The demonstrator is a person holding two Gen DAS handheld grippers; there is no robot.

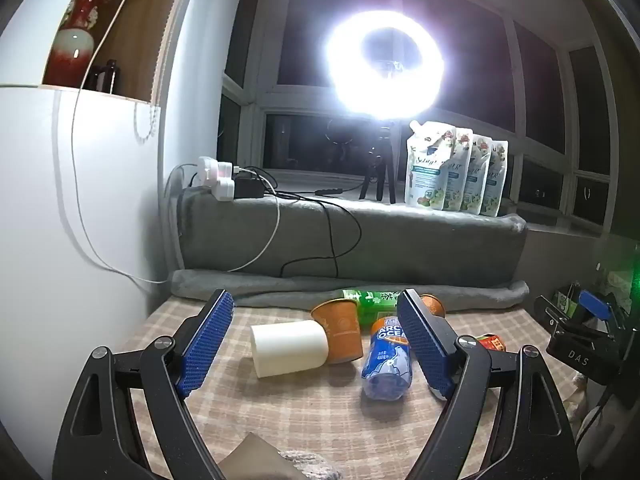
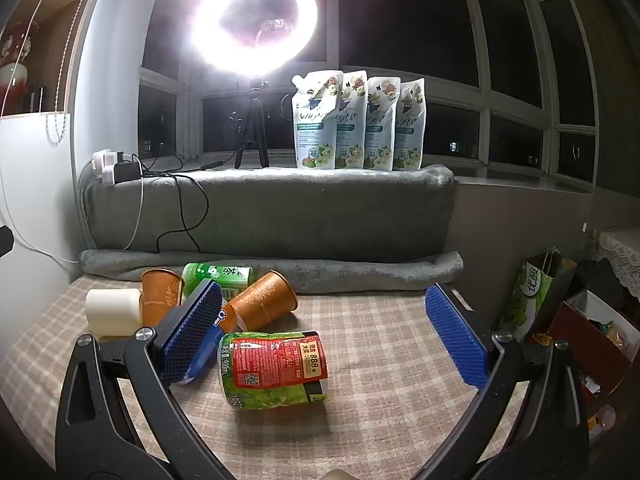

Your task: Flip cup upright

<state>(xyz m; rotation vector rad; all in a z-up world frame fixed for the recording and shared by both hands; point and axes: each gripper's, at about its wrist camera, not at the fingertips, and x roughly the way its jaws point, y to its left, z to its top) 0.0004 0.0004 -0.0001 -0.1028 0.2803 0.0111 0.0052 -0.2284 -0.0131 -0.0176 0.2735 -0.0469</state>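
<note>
A white cup (image 1: 289, 347) lies on its side on the checked tablecloth (image 1: 304, 420), its base toward an orange paper cup (image 1: 340, 330) that stands upright. A second orange paper cup (image 2: 264, 300) lies tipped on its side; only its rim shows in the left wrist view (image 1: 434, 304). My left gripper (image 1: 316, 344) is open and empty, its blue pads on either side of the white cup, above the cloth. My right gripper (image 2: 332, 332) is open and empty, over a red-and-green bottle (image 2: 274, 368). The white cup (image 2: 114, 312) and upright orange cup (image 2: 160, 296) show at the right wrist view's left.
A blue water bottle (image 1: 386, 360) and a green tea bottle (image 2: 218, 276) lie among the cups. A grey blanket roll (image 2: 280, 270) bounds the far edge. Ring light (image 1: 384, 64), pouches (image 2: 352, 120) and power strip with cables (image 1: 224, 180) stand on the ledge. Boxes (image 2: 592, 328) stand at right.
</note>
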